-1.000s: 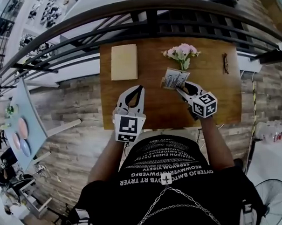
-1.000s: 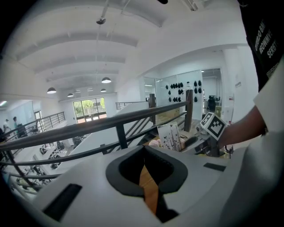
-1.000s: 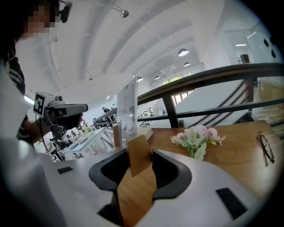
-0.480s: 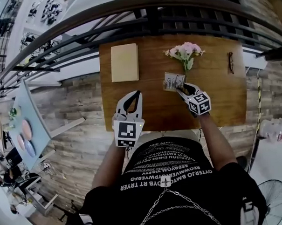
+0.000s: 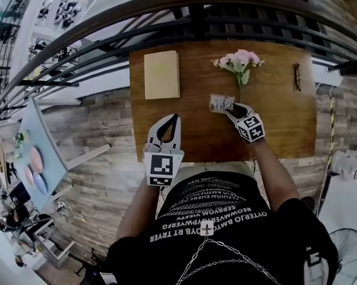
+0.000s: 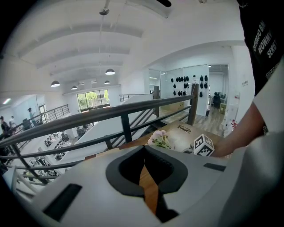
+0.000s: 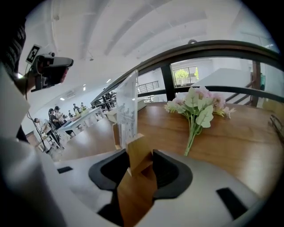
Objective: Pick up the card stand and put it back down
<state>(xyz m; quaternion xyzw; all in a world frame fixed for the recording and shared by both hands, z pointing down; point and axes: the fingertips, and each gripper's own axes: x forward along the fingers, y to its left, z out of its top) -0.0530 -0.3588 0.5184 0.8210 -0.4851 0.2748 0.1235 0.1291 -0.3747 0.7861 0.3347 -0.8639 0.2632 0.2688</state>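
1. Lower centre, the white left gripper (image 5: 175,118) sat clenched on nothing over the brown wooden table (image 5: 202,138).
2. Right of centre, the white right gripper (image 5: 229,109) clamped the wooden-based clear card stand (image 5: 221,103).
3. Upper right, pink flowers (image 5: 240,60) lay beyond.

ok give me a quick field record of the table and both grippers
surface: wooden table
right gripper: shut on the wooden base of the card stand
card stand pose: upright, card above the base
stand touching table: cannot tell
left gripper: jaws together, nothing held, over the table's near left part
flowers: pink bunch lying just beyond the card stand
tan book: lying flat, far left of the table
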